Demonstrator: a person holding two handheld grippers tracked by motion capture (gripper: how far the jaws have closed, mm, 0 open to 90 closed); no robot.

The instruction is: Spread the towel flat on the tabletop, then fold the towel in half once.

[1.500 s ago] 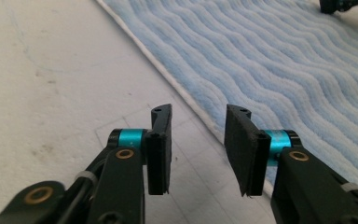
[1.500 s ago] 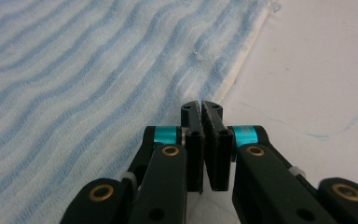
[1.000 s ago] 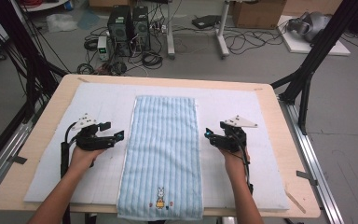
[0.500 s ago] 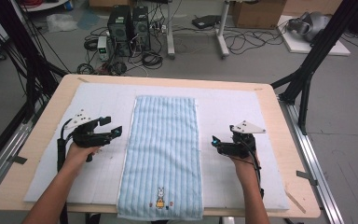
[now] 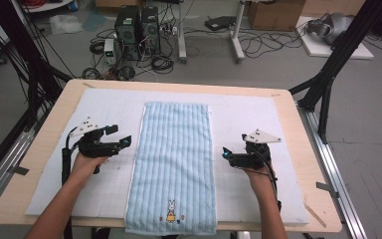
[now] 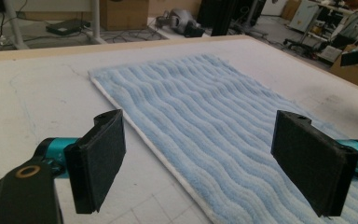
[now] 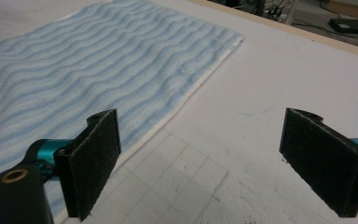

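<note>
Towel [image 5: 174, 169], one: flat, centre frame on your desk [image 5: 303, 149]. Grippers, two: your left gripper [image 5: 120, 142] centre-left, right gripper [image 5: 227, 155] centre-right, each level, aimed at the towel, jaws just opened wide, empty.

We hold our left tongs [image 5: 122, 141] and right tongs [image 5: 227, 155] low, pointing inward toward each other, jaws just opened wide with nothing between them.

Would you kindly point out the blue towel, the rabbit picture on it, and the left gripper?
blue towel [image 5: 175, 149], high view, middle of the striped cloth.
rabbit picture [image 5: 170, 210], high view, its body.
left gripper [image 5: 121, 135], high view, between the jaw tips.
</note>
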